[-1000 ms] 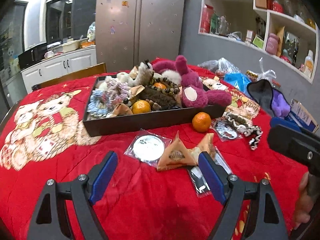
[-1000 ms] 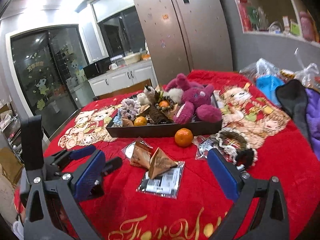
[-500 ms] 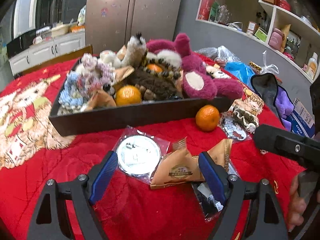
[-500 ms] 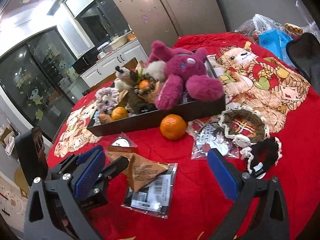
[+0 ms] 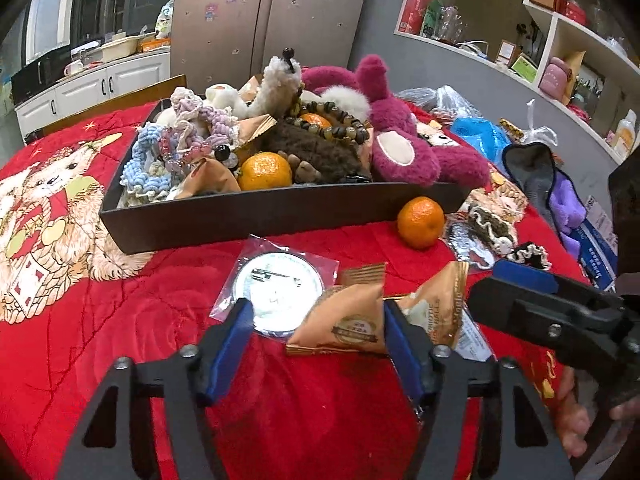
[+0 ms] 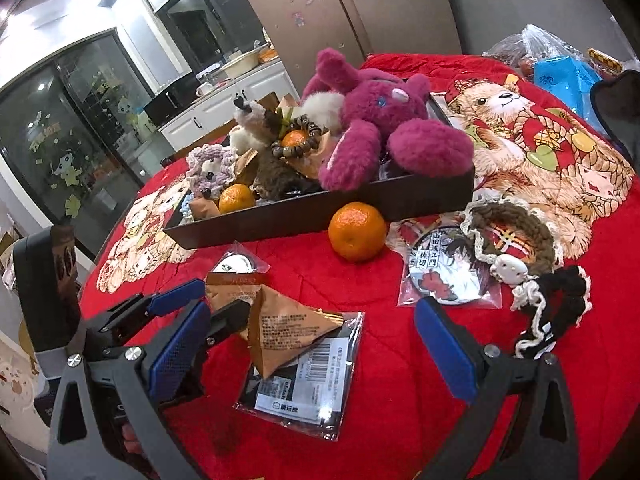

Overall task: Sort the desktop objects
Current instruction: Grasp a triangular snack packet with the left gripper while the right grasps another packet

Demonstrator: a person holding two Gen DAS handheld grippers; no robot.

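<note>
Blue-padded left tongs (image 5: 316, 334) stood spread around a tan triangular snack packet (image 5: 346, 324), its right pad against the packet's edge, not yet pinching. Right tongs (image 6: 316, 344) were spread wide over a second tan packet (image 6: 286, 332) lying on a barcoded sleeve (image 6: 308, 384). Beyond, on the red-covered bench (image 5: 100, 320), an orange (image 6: 357, 231) sat just beside the dark tray (image 5: 280, 216) of plush toys.

A tangerine (image 6: 357, 231) lies just before the tray (image 6: 304, 212) (toys inside), snack packets (image 6: 286, 330) nearer, badge (image 6: 450, 270) rightward
</note>
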